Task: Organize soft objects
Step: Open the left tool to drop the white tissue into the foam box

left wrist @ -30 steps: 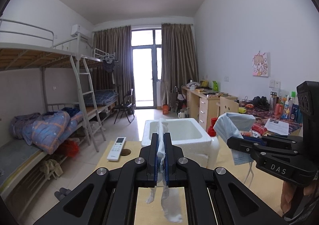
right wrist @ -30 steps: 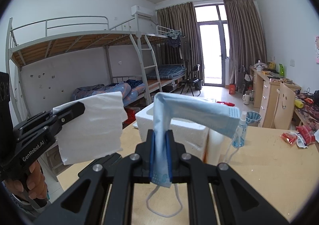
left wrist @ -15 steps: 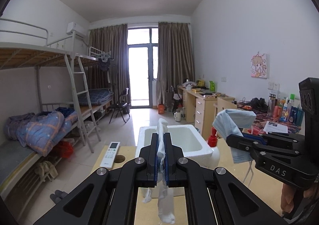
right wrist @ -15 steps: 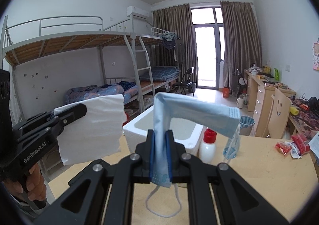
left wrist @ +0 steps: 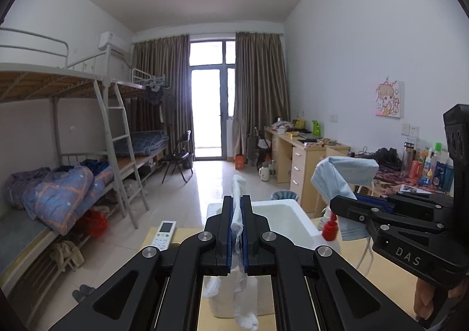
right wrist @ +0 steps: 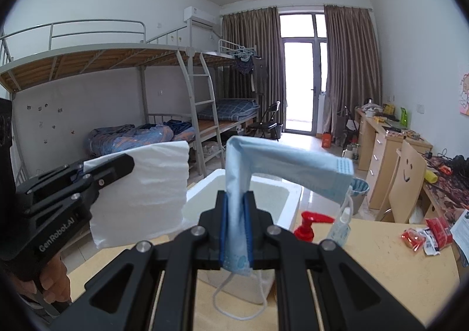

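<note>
The left gripper (left wrist: 237, 208) is clamped shut on a white tissue (right wrist: 146, 193), held up in the air over the bench (right wrist: 381, 266). Between the two grippers, the white foam box (right wrist: 263, 193) stands on the bench. The right gripper (right wrist: 236, 208) is closed tight on a blue face mask (right wrist: 281, 166), which folds over and droops above the red pump bottle (right wrist: 307, 227).
</note>
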{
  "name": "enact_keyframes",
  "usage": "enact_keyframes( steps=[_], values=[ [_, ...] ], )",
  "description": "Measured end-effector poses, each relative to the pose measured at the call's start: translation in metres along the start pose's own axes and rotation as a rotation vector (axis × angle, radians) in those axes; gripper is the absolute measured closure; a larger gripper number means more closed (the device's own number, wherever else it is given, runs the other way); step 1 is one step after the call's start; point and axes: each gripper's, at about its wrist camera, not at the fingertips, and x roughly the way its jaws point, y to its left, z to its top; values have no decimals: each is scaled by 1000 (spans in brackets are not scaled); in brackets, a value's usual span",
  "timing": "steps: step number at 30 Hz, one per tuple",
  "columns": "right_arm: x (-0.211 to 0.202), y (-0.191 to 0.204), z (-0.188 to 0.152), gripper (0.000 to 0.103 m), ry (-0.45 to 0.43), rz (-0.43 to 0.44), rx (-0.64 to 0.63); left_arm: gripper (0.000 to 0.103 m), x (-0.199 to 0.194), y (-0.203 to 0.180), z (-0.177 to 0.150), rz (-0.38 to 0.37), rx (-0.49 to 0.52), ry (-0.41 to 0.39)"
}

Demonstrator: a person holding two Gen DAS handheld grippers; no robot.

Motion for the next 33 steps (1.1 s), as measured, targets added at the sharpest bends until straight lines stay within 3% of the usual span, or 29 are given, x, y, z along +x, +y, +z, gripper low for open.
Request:
enact_keyframes(
  steps=[15,24,33],
  values=[
    [49,-11,13,89,11,20,-1,98,50,5,10,-9,11,30],
    [50,-15,26,89,-21,30,10,98,56,0,28,-36,25,-2],
    [55,-23,29,89,-3,9,44,98,86,-5,13,-59,26,82]
  ],
)
